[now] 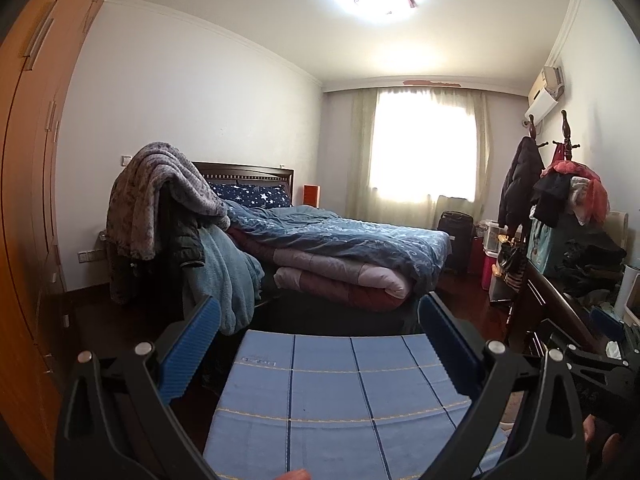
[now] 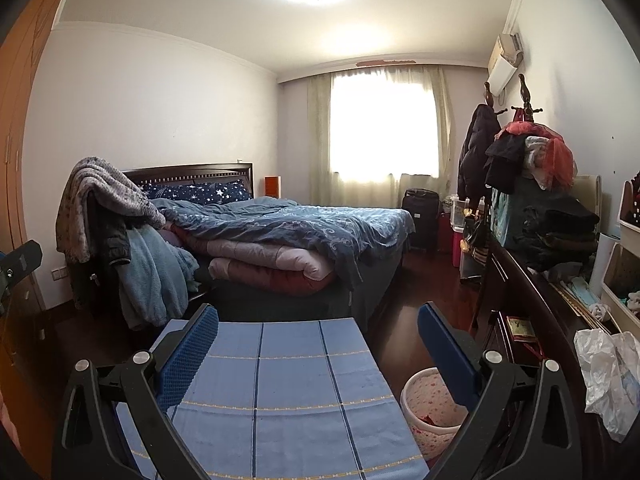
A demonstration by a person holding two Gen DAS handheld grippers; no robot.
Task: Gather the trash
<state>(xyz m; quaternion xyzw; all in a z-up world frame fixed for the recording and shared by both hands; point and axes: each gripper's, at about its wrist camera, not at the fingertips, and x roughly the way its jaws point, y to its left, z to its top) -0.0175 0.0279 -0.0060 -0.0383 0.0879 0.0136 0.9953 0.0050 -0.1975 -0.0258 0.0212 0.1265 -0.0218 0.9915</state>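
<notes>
Left wrist: left gripper (image 1: 319, 344) fingers spread wide, holding nothing, above blue checked cloth (image 1: 340, 400); bed (image 1: 340, 248) far. Right wrist: right gripper (image 2: 318, 344) also wide, empty; trash basket (image 2: 430, 412) near right on floor, crumpled plastic bag (image 2: 608, 376) on dresser (image 2: 532, 304) at right.

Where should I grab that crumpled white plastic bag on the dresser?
Pinch the raised upper folds of the crumpled plastic bag from above with the right gripper; it lies loose at the dark dresser edge, so bunched film probably gives the best hold.
</notes>
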